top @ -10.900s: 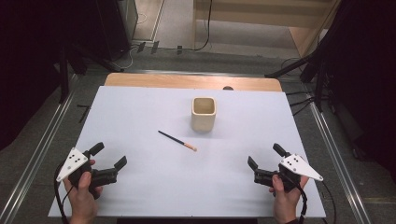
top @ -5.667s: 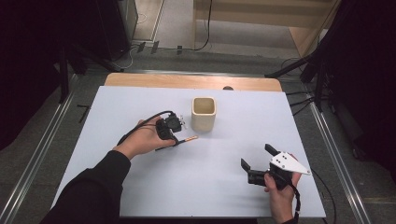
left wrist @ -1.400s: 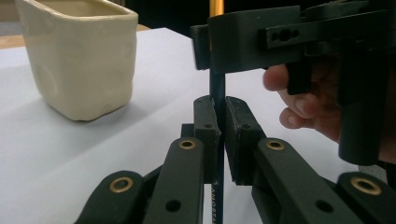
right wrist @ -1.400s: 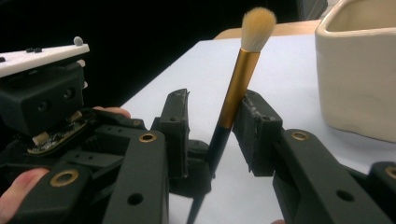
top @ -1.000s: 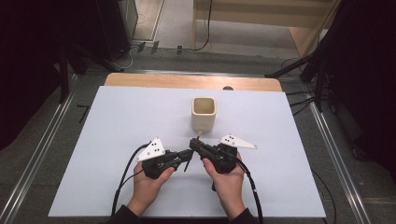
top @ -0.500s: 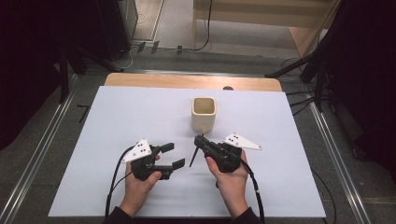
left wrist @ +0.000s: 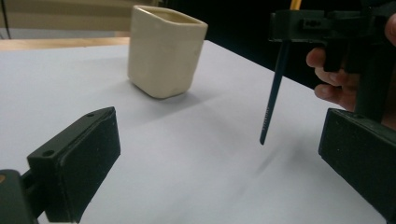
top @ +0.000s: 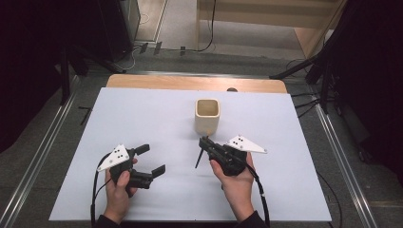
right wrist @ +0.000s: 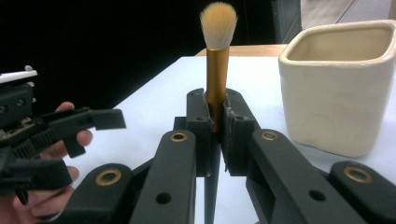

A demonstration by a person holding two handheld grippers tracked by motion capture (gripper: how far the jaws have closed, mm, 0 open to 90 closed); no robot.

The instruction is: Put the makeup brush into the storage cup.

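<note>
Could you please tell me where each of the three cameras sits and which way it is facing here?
High view: above the table's near side, looking forward and down; both hands, left gripper, right gripper.
Left gripper view: rides that gripper, looking past open jaws at the cup and brush.
Right gripper view: looks along jaws clamping the brush, bristles up.
All share the cup and brush.
</note>
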